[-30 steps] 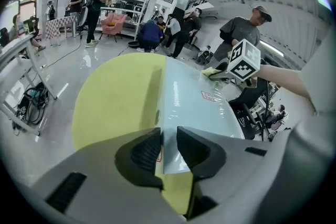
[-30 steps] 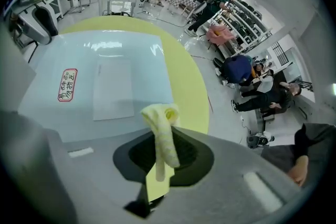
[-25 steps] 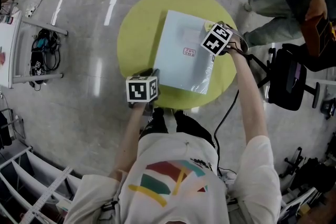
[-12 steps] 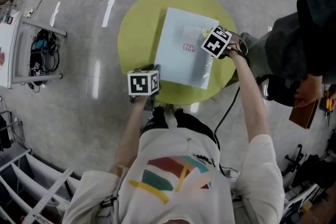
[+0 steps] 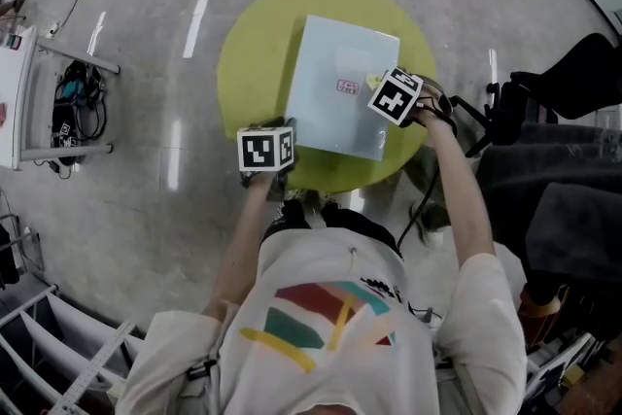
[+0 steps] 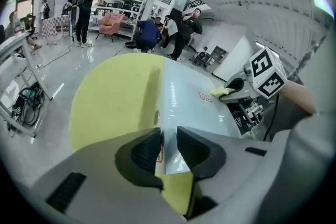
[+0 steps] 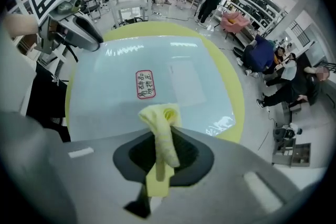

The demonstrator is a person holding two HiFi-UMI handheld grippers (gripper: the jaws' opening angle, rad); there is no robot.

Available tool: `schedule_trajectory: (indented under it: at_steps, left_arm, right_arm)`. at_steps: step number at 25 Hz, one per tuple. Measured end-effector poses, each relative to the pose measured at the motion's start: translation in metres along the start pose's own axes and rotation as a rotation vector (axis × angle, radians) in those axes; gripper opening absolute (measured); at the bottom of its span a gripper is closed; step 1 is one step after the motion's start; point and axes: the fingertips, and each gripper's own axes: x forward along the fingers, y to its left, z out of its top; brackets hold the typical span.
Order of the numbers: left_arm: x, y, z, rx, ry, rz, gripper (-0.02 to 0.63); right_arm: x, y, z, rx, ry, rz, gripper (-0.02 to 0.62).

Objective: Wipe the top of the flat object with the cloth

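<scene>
A pale blue flat object (image 5: pixel 335 97) with a small red label (image 5: pixel 346 86) lies on a round yellow table (image 5: pixel 253 63). My left gripper (image 5: pixel 282 133) sits at its near left corner. In the left gripper view the jaws (image 6: pixel 167 147) stand close together with that corner of the flat object (image 6: pixel 194 102) pinched between them. My right gripper (image 5: pixel 381 85) points steeply down over the object's right half, shut on a folded yellow cloth (image 5: pixel 374 81). In the right gripper view the cloth (image 7: pixel 160 123) hangs from the jaws (image 7: pixel 160 152) onto the flat object (image 7: pixel 152 71), just short of the label (image 7: pixel 145 84).
A white rack (image 5: pixel 39 44) with a bundle of cables (image 5: pixel 73 102) stands on the floor at the left. Someone in dark clothes (image 5: pixel 564 180) stands close to the table's right side. Several people and shelves fill the room's background in both gripper views.
My right gripper has drawn the cloth from the object's far right corner toward me along its right side. The left gripper has stayed put. The person on the right has shifted.
</scene>
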Motion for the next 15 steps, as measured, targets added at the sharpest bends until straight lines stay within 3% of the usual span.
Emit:
schedule_trajectory:
  at_steps: [15]
  left_arm:
    - [0.000, -0.001, 0.002, 0.002, -0.009, -0.018, 0.104]
  right_arm:
    - [-0.013, 0.072, -0.007, 0.045, -0.020, 0.062, 0.026]
